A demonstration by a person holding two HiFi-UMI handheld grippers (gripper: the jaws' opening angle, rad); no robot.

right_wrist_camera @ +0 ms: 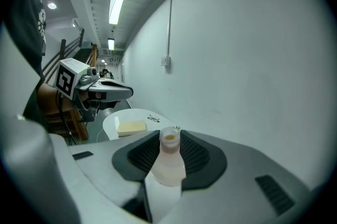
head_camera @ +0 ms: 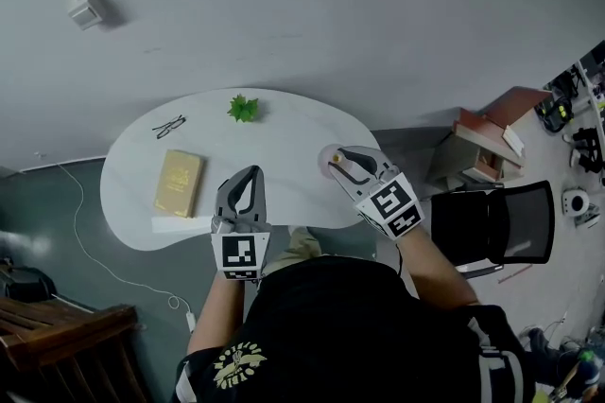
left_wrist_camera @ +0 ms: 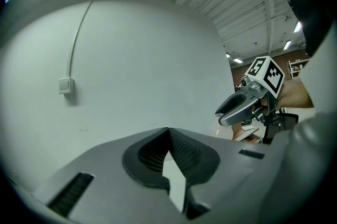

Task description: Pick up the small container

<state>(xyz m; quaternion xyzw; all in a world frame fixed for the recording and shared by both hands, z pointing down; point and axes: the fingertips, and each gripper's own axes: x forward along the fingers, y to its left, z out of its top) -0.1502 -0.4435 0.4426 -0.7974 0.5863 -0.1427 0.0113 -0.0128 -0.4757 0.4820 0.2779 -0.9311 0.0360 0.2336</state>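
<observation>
Container point(right_wrist_camera: 169, 159) sits right between the pads of the right tool point(head_camera: 345, 163), clamped from both sides around its cloudy plastic body. The neck pokes up just past the jaw tips, and you can see something yellow in the open top. In the head view it's the small pale thing at the tip of that tool point(head_camera: 334, 159), over the right end of the white bench point(head_camera: 284, 131). From the right gripper view it looks lifted clear: the bench top shows further off and lower down, with only wall behind the container.

Right forearm point(head_camera: 430, 264) comes in from the person's right side, bent at the elbow. That tool is angled forward and to the left, with its marker cube facing up.

Left tool point(head_camera: 248, 176) is closed with nothing in it. Its own view shows the jaw tips touching, with just a thin gap lower down. It hangs over the near edge of the bench, pointing straight away from the person, and the left forearm point(head_camera: 213, 316) runs straight out behind it. Both tools are at about the same height, well apart, and each shows up in the other's view.

Other stuff on the bench is all off to the left, well away from the container:
- a yellow pad point(head_camera: 179, 183)
- a sheet of paper point(head_camera: 180, 224) just beside the left tool
- glasses point(head_camera: 169, 126)
- a small green plant point(head_camera: 243, 108) near the far edge

A black chair point(head_camera: 492, 221) stands to the right of the bench.
</observation>
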